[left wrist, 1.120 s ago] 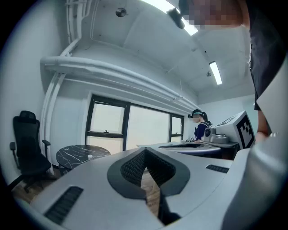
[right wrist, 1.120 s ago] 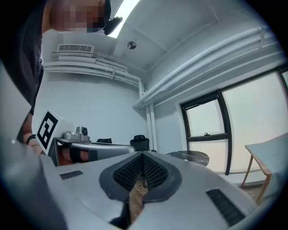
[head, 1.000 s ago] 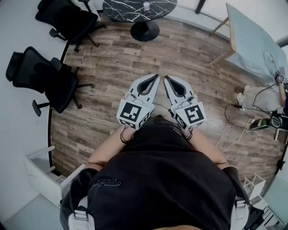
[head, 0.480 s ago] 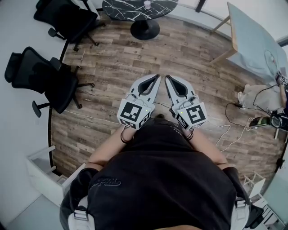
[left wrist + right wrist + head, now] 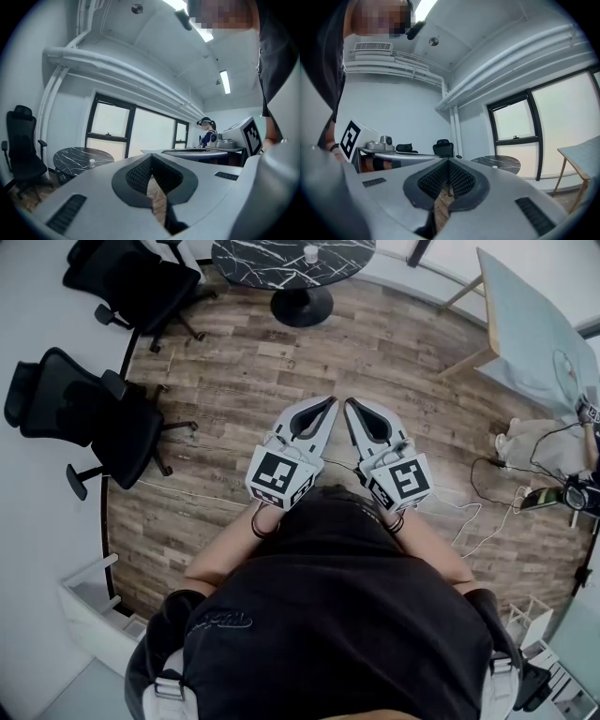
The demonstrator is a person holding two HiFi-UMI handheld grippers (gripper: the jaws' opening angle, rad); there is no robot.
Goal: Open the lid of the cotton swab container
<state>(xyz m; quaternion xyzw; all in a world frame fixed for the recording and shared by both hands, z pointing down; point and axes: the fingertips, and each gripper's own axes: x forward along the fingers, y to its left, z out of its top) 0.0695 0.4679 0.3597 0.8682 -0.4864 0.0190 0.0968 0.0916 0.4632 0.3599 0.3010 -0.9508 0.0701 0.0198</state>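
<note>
The task is looking not yet begun. The person is holding the left gripper (image 5: 328, 401) and the right gripper (image 5: 348, 404) side by side above the wooden floor (image 5: 234, 362), both clenched with nothing between the jaws. A small white container (image 5: 310, 253), probably the cotton swab container, is sitting on the round marble worktop (image 5: 253, 259) at twelve o'clock, well apart from both. It is too small to judge its lid. Walking over, gripping it and opening it are all remaining.
</note>
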